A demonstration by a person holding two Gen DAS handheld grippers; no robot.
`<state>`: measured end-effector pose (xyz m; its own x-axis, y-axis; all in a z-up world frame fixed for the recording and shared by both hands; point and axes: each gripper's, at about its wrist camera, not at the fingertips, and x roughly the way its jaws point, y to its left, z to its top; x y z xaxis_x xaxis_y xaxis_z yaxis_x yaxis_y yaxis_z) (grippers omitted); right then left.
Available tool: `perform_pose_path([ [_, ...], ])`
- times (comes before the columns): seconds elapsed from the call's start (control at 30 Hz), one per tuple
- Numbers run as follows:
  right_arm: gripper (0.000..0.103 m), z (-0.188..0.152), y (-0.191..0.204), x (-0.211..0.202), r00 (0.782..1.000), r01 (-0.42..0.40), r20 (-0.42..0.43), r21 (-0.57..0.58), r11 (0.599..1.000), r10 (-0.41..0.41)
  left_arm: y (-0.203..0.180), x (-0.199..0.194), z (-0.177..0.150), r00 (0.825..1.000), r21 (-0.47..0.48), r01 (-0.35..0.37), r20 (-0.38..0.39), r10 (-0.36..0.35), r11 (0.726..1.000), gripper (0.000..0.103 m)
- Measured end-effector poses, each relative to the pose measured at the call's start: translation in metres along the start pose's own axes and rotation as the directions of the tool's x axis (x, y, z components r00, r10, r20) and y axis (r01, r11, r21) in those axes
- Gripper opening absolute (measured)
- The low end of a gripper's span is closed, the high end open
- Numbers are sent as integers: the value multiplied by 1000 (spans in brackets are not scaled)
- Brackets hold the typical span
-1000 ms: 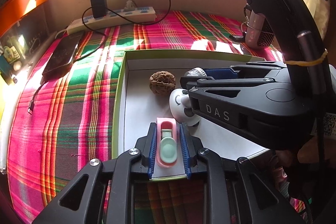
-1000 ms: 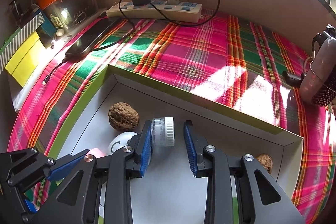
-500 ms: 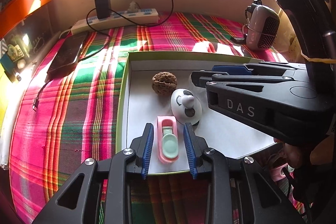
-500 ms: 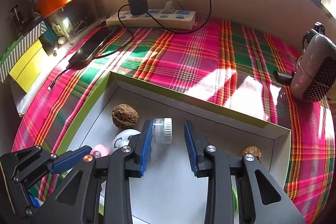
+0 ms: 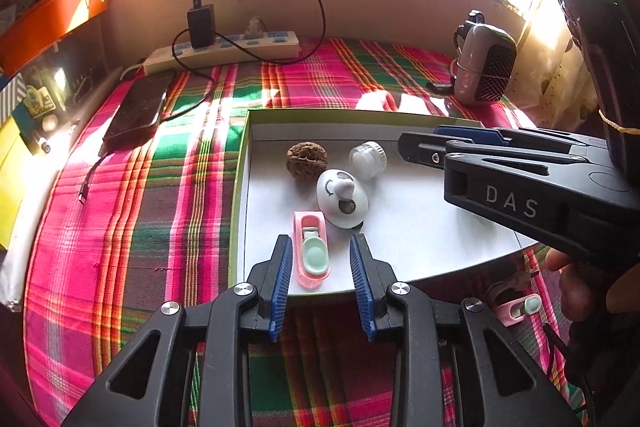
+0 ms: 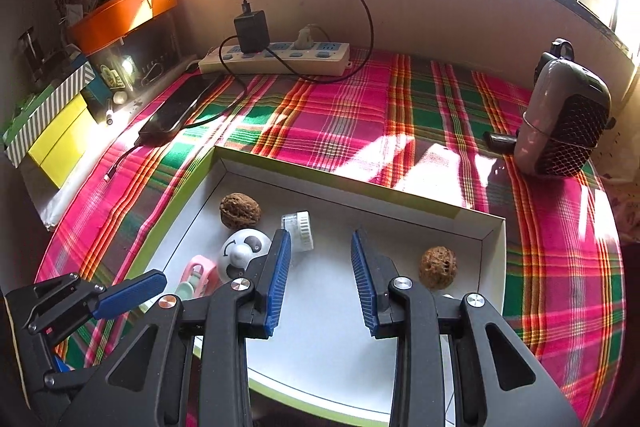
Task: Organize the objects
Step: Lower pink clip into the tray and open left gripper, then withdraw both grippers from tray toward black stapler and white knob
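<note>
Cloth [image 6: 340, 131]: plaid, hot pink w/ green, orange, white stripes.
Box [image 6: 188, 187], ahead of both grippers: lime-green outer wall, white inside.
Walnut [image 5: 306, 160], far-left of box interior: dark brown, pitted. 2nd walnut [image 6: 437, 267], just right of right gripper [image 6: 318, 277]: lighter brown.
Small jar [image 5: 368, 159]: clear w/ white ribbed cap.
Round toy [image 5: 341, 198]: white w/ black marks.
Clip [image 5: 311, 254], between left gripper [image 5: 320, 287] fingers: pink, mint-green centre.
Both grippers: black bodies, blue ribbed pads.
Power strip [image 6: 276, 61], far back: cream w/ blue sockets; charger [image 6: 251, 31] black.
Heater-like unit [image 6: 560, 123], far right: grey-pink, black mesh.
</note>
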<state>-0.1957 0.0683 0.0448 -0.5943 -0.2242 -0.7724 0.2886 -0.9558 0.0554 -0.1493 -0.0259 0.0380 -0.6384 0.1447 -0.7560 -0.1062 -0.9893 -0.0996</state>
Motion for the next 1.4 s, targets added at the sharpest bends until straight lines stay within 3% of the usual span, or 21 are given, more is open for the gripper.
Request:
perform_pose_path([
  [0.37,33,-29,-7,-48,997,24,66,32,999,-26,-9,-32,-17,999,4,25,37,-25,1000,28],
  [0.73,33,-74,-18,-78,994,60,84,72,996,-66,-15,-44,-41,999,-1,39,20,-39,999,28],
  [1.03,33,-113,-3,-92,995,-22,96,69,997,16,-15,-45,-59,999,-21,40,3,-40,999,28],
  [1.4,33,-128,22,-73,996,-79,39,17,997,78,-6,-46,-68,1000,-51,29,-2,-29,998,28],
])
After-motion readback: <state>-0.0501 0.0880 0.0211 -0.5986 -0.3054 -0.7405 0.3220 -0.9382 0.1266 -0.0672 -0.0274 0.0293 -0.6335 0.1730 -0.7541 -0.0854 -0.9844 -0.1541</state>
